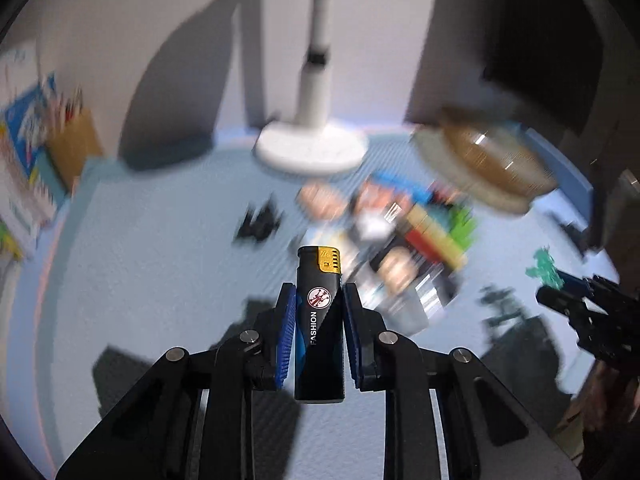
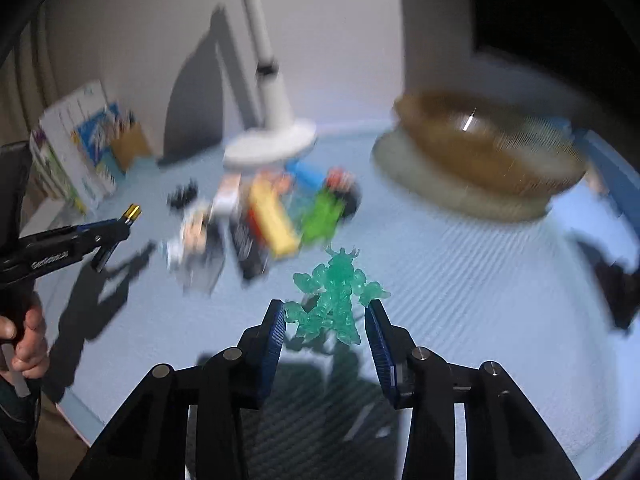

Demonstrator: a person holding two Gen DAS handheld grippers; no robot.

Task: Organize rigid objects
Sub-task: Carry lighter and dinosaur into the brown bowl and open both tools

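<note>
A: In the left wrist view, the left claw is gripping a lighter at lower centre, jaws closed tight on its flat sides. What is worrying you there?

B: The lighter is glossy hard plastic, black with a gold metal cap, and it is standing tall above the ribbed blue pads. A smooth slab held that low could be pivoting or sliding out if the hand is jerking. The blur is suggesting fast motion.

A: And further right?

B: The pile of small coloured pieces is lying at centre on the pale blue surface, below the white lamp base. The brown bowl is sitting upper right, rounded and shiny, on a pale disc.

A: Now the right wrist view.

B: The right claw is holding a green figure at lower centre, jaws partly open around it. It is translucent, knobbly and spiky, so the pads are probably catching only thin limbs.

A: So the risk?

B: A limb could be slipping free or snapping, and the figure dropping onto the surface before reaching the bowl at upper right.
</note>
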